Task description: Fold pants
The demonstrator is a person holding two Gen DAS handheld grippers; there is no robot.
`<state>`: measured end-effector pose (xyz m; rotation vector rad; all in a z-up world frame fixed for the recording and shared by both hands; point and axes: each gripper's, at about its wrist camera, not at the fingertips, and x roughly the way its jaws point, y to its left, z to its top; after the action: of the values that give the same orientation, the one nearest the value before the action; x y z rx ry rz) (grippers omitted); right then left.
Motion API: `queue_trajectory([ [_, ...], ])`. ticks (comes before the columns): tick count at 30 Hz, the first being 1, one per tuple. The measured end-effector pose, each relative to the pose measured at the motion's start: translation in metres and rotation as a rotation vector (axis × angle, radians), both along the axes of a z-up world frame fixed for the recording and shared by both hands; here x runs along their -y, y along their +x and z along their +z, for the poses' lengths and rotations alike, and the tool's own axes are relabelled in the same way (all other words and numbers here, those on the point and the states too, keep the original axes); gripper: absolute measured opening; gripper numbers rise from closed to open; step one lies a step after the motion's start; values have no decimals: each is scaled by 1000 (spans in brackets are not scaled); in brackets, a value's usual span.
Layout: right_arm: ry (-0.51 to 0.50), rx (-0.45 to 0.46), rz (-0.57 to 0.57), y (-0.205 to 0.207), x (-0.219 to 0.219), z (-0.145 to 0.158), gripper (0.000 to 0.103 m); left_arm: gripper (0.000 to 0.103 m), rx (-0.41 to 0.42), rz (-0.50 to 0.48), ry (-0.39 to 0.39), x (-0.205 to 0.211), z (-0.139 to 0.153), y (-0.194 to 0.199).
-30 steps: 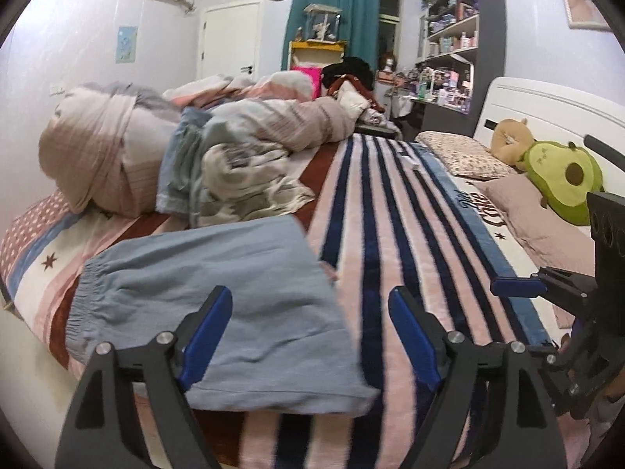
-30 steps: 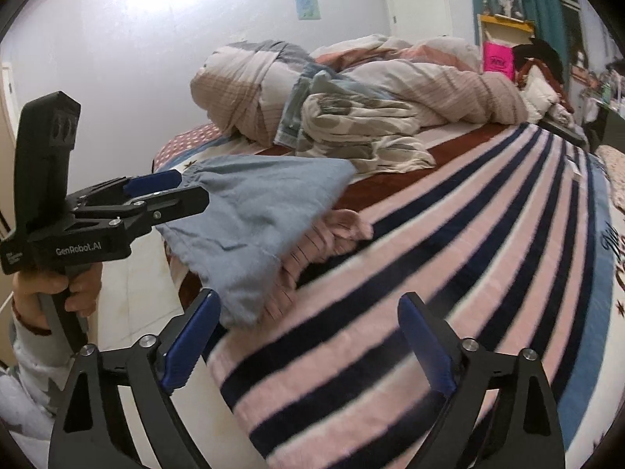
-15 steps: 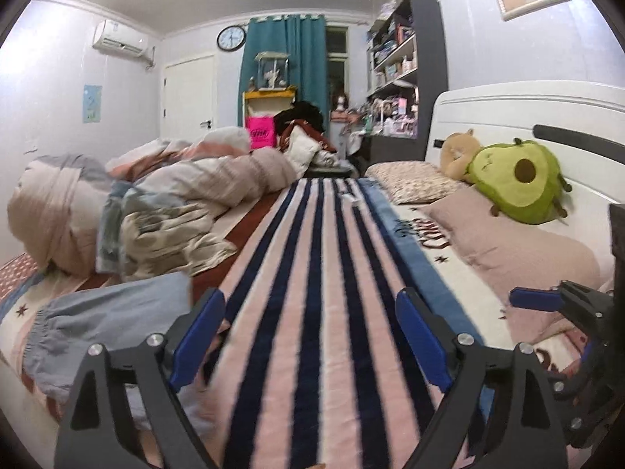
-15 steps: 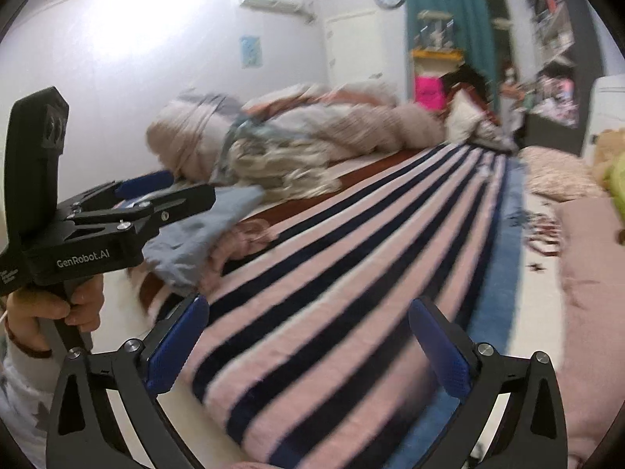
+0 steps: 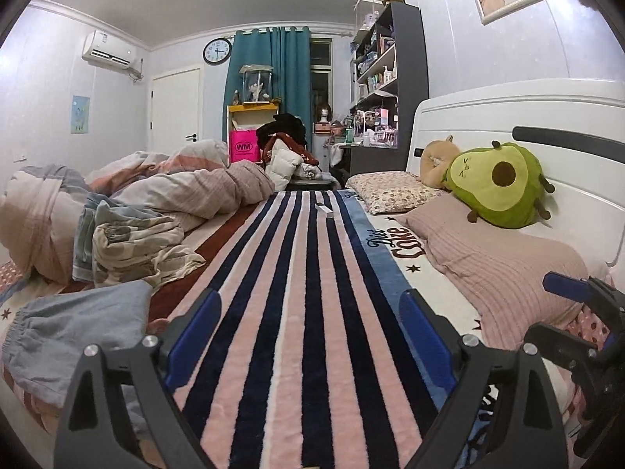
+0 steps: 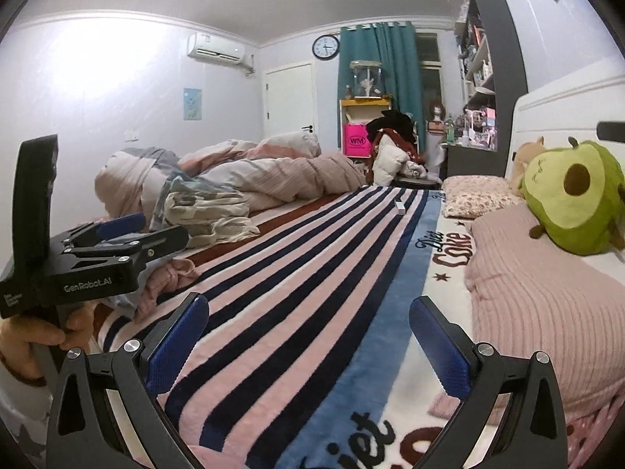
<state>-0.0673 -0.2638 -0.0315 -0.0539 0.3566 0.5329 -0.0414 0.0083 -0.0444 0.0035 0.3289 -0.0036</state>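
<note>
Blue-grey pants (image 5: 78,324) lie, apparently folded, at the bed's (image 5: 308,312) left edge; we hold left gripper (image 5: 308,336) and right gripper (image 6: 308,336) wide, empty.

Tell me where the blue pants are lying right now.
In the left wrist view the blue pants lie at the lower left on the near edge of the striped blanket, in front of the crumpled camouflage-print cloth and outside the open left tongs.

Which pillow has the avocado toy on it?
The pink ribbed pillow. The avocado toy rests on its far end; the flowery pillow lies beyond, bare.
</note>
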Motion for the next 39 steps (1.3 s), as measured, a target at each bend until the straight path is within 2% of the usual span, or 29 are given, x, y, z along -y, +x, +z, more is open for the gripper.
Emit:
queue_trajectory([
  [12, 4, -1, -41, 2, 7, 1, 102, 90, 8, -2, -10, 1, 1, -2],
  [39, 5, -13, -57, 3, 16, -1, 102, 90, 12, -20, -15, 2, 2, 0],
])
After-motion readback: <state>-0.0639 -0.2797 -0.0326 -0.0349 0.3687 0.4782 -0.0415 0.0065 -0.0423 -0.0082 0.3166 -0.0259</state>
